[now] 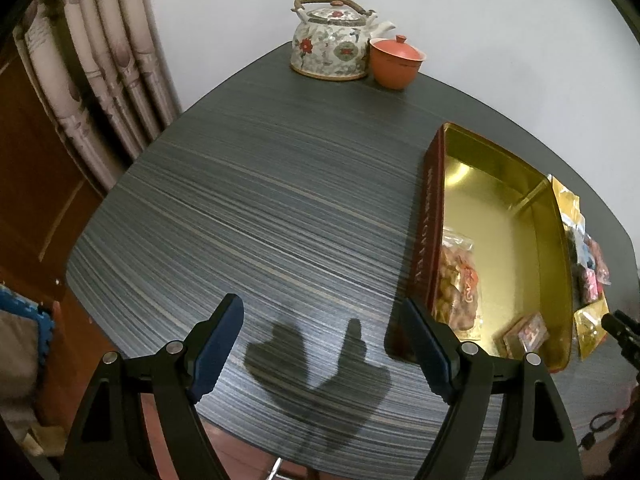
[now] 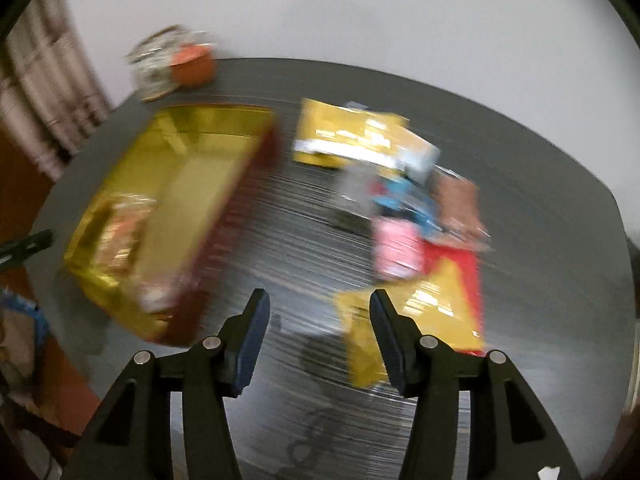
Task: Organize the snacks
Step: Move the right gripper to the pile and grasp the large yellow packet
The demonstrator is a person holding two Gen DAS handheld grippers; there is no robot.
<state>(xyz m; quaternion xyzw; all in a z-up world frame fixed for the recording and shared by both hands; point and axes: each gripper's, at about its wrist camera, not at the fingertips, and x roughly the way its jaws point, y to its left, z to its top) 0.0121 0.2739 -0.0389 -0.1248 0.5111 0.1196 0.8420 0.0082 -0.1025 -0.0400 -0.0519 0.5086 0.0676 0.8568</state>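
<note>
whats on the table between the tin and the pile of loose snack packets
Nothing: in the right wrist view, though blurred, only bare striped table separates the gold tin from the snack packets.

Black angular left claw (image 1: pixel 322 344) and right claw (image 2: pixel 318 338), blue finger pads (image 1: pixel 218 344), silver pivot screws (image 1: pixel 175 347).

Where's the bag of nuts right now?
In the left wrist view the nut bag lies inside the gold tin, against its left wall at the near end, just beyond the left gripper's right finger.
</note>
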